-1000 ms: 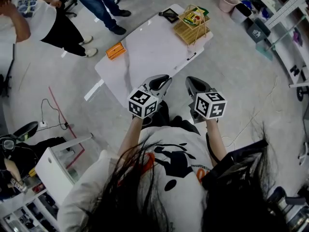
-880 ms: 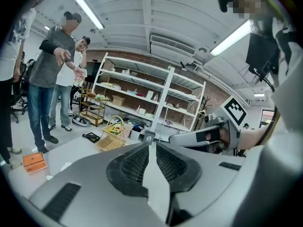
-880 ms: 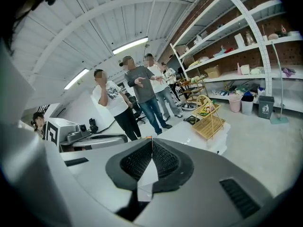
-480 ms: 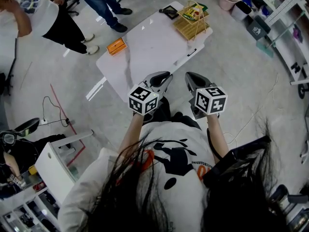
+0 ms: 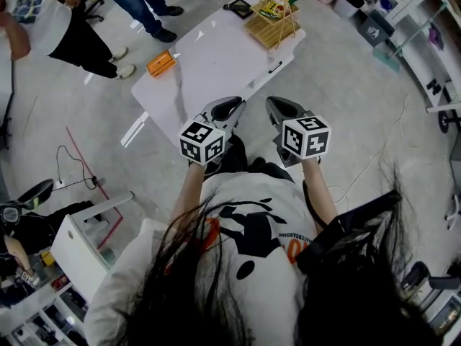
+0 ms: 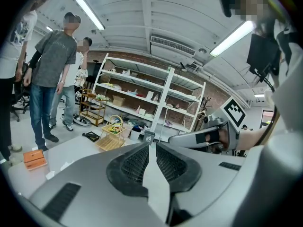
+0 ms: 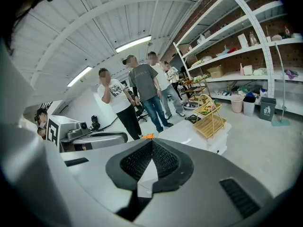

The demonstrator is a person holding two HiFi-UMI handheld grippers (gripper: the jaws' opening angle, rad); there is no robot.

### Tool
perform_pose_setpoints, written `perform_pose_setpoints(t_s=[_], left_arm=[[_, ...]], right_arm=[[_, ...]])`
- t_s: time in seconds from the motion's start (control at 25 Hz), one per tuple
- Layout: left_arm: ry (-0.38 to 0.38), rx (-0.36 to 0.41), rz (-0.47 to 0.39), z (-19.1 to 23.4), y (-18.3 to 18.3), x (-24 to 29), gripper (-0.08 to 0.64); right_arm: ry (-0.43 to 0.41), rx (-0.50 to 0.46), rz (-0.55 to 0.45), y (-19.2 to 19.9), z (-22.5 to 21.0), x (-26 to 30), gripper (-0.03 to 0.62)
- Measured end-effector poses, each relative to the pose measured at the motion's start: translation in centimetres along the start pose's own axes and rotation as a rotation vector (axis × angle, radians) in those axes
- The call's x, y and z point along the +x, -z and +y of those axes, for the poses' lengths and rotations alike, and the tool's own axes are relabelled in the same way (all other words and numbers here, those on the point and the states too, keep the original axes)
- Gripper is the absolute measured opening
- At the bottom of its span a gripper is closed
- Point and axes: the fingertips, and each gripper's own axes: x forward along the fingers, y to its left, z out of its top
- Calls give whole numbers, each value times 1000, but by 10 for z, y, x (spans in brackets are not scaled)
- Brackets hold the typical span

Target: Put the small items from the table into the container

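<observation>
Both claws are clenched on nothing: left claw (image 5: 223, 109) and right claw (image 5: 283, 108) hover short of the worktop (image 5: 216, 56). Ahead, an orange box (image 5: 160, 63) lies at its left edge, nearer the left claw; a pen (image 5: 274, 67) at its right edge. The basket (image 5: 261, 32) on the far corner holds a packet (image 5: 274, 7).
</observation>
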Motion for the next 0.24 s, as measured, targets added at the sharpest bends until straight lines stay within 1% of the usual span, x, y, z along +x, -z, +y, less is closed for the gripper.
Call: perform_pose_setpoints(t_s=[0.24], left_arm=[[9, -10, -1, 5, 0, 5, 41]], right_arm=[[7, -2, 10, 0, -3, 5, 15]])
